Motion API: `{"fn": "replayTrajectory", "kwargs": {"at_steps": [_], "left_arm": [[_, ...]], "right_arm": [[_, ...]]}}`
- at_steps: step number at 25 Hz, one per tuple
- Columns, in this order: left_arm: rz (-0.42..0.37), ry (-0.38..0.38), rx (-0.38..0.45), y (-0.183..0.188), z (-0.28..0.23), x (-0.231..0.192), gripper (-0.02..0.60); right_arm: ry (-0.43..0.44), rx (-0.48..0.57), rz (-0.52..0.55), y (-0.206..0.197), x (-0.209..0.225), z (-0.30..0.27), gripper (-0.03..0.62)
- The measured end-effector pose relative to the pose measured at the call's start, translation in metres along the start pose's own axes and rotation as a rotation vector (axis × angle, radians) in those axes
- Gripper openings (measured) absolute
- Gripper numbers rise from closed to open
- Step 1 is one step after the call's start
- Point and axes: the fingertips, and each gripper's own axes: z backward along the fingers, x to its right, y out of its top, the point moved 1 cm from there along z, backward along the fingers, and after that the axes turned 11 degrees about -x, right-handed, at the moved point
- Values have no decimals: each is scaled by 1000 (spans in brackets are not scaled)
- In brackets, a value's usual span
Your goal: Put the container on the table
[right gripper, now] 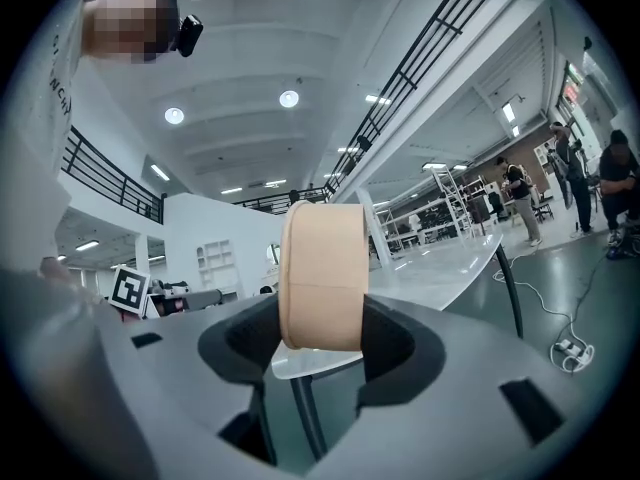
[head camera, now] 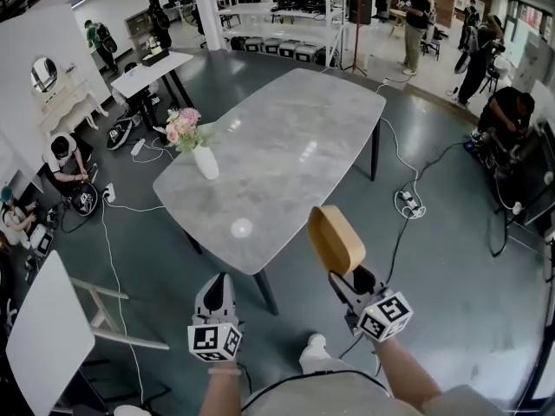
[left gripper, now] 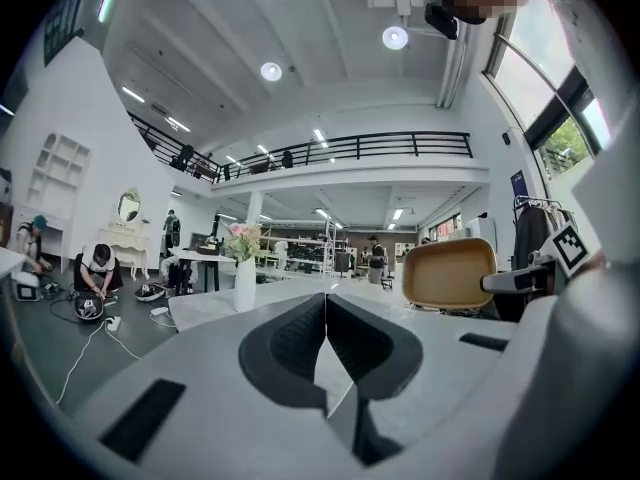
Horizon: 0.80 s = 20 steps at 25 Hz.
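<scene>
Clamping a tan, rounded-rectangular container [head camera: 336,239] on edge between its jaws, the right gripper [head camera: 342,277] holds it in the air just off the near right edge of the grey stone-topped table [head camera: 286,137]; the left gripper [head camera: 218,289], jaws pressed together and empty, hangs alongside.

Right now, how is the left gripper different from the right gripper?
The left gripper has its jaws pressed together with nothing between them, while the right gripper has its jaws apart, clamped on the tan container. So the left gripper is empty, and the right gripper carries the container, which stands on its side. Both grippers point toward the grey table.
</scene>
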Motion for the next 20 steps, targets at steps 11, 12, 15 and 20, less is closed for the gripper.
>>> {"fn": "replayTrajectory", "kwargs": {"at_steps": [11,12,15,20], "left_arm": [[4,13,7,3,-69,23,6],[5,15,7,4,-72,24,6],[5,18,7,8,-78,25,6],[1,26,-4,12,-96,22,6]], "right_arm": [[41,-16,3,9,64,-33,229],[43,-15,0,10,67,-35,229],[46,-15,-9,14,75,-40,229],[56,-25,-21,17,89,-54,229]]}}
